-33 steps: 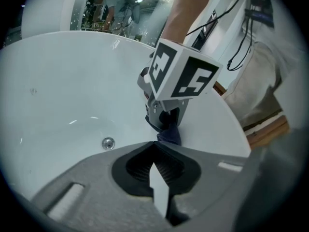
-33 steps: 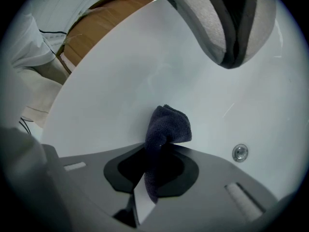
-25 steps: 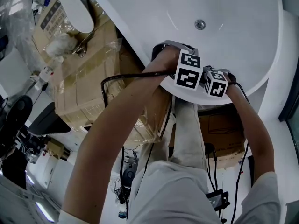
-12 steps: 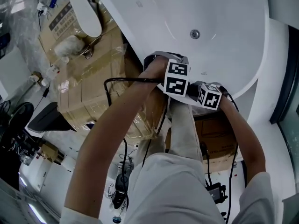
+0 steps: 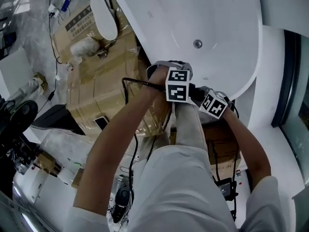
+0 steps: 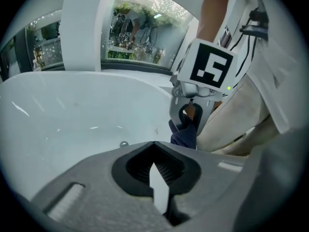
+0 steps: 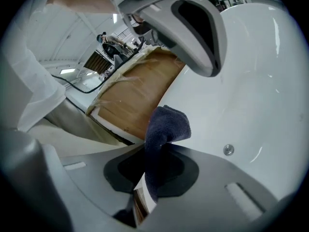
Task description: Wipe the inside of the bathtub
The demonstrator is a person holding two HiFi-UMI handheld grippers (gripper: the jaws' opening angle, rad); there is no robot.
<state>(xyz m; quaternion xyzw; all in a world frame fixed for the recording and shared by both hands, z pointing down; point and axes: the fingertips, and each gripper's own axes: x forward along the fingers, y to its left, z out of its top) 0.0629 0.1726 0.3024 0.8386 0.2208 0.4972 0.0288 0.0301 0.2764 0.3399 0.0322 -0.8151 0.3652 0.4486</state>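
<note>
The white bathtub [image 5: 217,18] fills the top of the head view, its drain [image 5: 197,44] in the basin. Both grippers hang side by side over its near rim. My left gripper [image 5: 176,85] is shut with nothing between its jaws [image 6: 154,149]. My right gripper [image 5: 213,104] is shut on a dark blue cloth [image 7: 166,124], which sticks up out of the jaws toward the tub wall [image 7: 251,91]. The left gripper view shows the right gripper [image 6: 192,114] with that cloth [image 6: 184,137] hanging below it, and the tub's inside [image 6: 72,115].
Plastic-wrapped cardboard [image 5: 96,81] runs along the tub's left side and carries a white oval piece [image 5: 104,14]. Cables [image 5: 130,144] trail across the floor by the person's legs. A window frame [image 5: 289,81] stands on the right. The drain [image 7: 228,150] lies just right of the cloth.
The head view has swung, so the tub and the cardboard sit differently in the frame. Both grippers stay together at the near rim, and the cloth stays held.
</note>
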